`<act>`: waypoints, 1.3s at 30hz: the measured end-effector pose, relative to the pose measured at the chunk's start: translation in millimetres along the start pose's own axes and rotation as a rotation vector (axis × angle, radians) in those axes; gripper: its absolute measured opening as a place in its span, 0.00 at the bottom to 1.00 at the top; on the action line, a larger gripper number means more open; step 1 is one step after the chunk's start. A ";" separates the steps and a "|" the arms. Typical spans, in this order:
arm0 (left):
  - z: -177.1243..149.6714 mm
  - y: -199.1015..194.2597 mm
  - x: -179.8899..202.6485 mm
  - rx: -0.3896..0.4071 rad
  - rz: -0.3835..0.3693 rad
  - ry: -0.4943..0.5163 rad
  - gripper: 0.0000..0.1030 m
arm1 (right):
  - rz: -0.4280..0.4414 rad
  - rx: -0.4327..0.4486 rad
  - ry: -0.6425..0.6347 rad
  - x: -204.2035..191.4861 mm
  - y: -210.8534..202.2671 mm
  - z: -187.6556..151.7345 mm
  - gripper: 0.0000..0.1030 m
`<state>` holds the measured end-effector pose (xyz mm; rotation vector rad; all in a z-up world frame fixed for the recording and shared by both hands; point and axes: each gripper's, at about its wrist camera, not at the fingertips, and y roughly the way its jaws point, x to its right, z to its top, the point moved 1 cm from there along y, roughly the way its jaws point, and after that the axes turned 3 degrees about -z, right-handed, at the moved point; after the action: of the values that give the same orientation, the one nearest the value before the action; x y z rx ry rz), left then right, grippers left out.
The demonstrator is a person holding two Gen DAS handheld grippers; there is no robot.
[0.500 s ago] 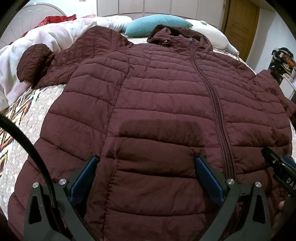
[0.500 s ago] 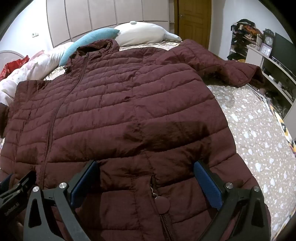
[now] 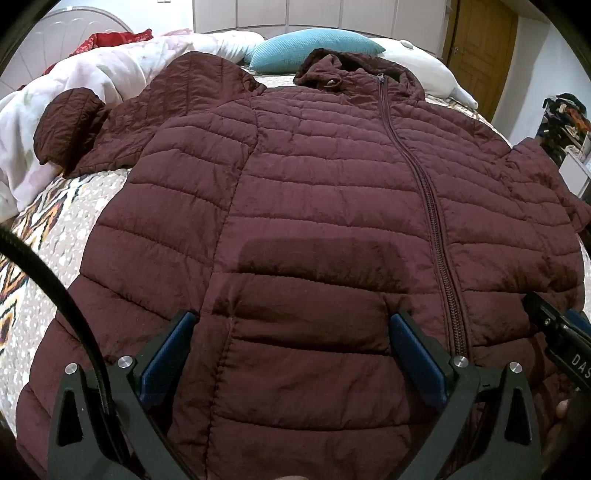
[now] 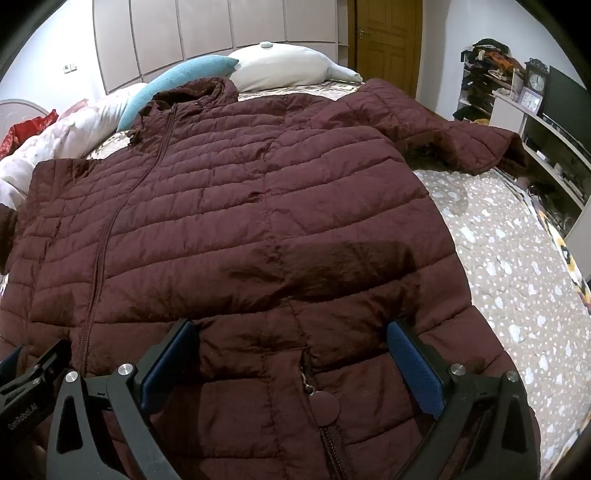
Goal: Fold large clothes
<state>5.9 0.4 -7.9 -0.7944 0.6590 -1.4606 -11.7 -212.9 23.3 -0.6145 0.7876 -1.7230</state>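
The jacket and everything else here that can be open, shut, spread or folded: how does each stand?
Jacket: spread flat, unfolded.
Front zipper: zipped up.
Pocket zipper: partly open.
Door: closed.
Left gripper: open, holding nothing.
Right gripper: open, holding nothing.

A home bedroom is showing here. A bed with a patterned bedspread (image 4: 509,280) is filling the view, a teal pillow (image 4: 177,83) and a white pillow (image 4: 291,68) lying at twelve o'clock against a padded headboard wall (image 4: 207,33). A wooden door (image 4: 388,40) is standing at one o'clock, while shelves (image 4: 554,155) carrying a clock (image 4: 537,82) are running along at two o'clock.
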 end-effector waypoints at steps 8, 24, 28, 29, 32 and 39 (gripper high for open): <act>-2.3 -0.7 1.9 -0.002 0.009 0.007 1.00 | -0.001 0.000 -0.001 2.0 -0.6 0.6 1.00; -2.0 -1.1 4.9 -0.001 0.046 0.031 1.00 | -0.010 -0.002 -0.008 -1.7 0.4 -0.2 1.00; -0.9 -1.8 8.0 -0.005 0.070 0.042 1.00 | -0.010 -0.003 -0.009 -3.1 1.1 0.2 1.00; -0.5 -1.7 9.2 -0.006 0.071 0.043 1.00 | -0.011 -0.004 -0.010 -2.6 1.7 0.3 1.00; 1.1 -0.3 4.0 -0.016 0.034 0.031 1.00 | -0.013 -0.006 -0.012 -0.5 3.4 0.6 1.00; 2.1 -18.6 5.0 0.036 0.025 0.022 1.00 | -0.011 -0.007 -0.011 -1.4 3.0 0.7 1.00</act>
<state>-3.4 -3.6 8.6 -0.7405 0.6555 -1.4564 -8.9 -212.3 21.5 -0.6337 0.7835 -1.7261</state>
